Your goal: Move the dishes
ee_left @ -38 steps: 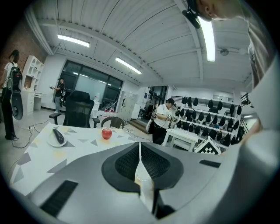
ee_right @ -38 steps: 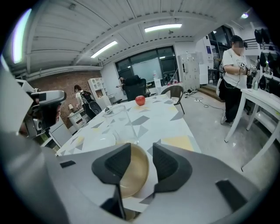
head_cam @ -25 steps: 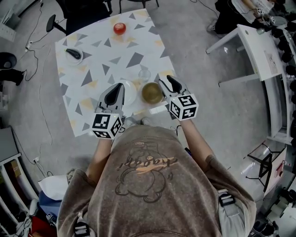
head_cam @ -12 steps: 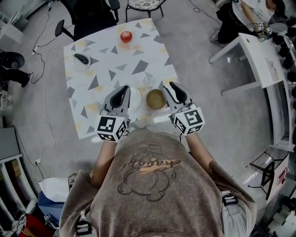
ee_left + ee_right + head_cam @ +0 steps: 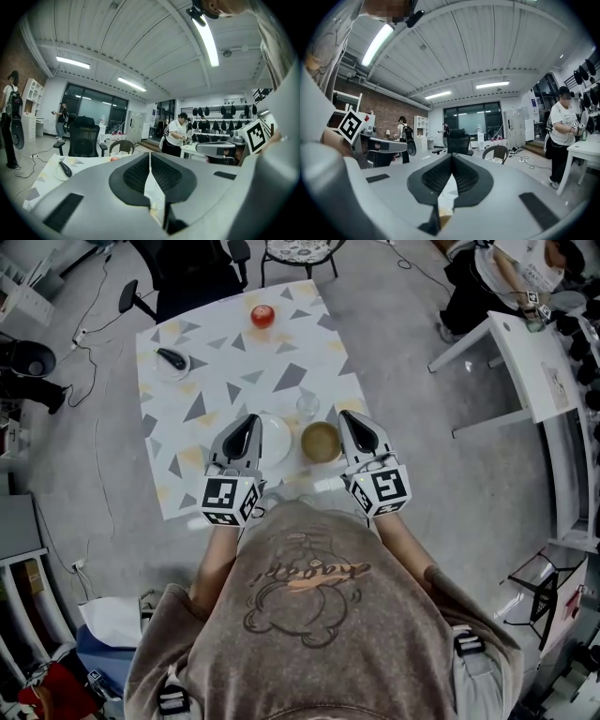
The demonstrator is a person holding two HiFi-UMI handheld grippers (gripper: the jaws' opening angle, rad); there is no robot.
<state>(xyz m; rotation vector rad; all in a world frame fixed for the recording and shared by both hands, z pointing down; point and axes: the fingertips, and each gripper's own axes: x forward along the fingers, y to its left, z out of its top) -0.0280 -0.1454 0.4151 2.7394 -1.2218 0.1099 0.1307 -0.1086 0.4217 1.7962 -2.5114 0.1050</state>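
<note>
Held the left gripper [image 5: 246, 424] at the left edge of a round white plate [image 5: 275, 439] and the right gripper [image 5: 349, 420] just right of a round olive-brown bowl [image 5: 321, 441] — both dishes side by side near the front of the white triangle-patterned table [image 5: 216, 381]. Had both pairs of jaws pressed together, clasping nothing. Saw a clear glass tumbler [image 5: 307, 406] just behind the bowl

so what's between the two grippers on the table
In the head view, a white plate and a brown bowl sit side by side between the left gripper and right gripper, with a clear glass just beyond them.
</note>
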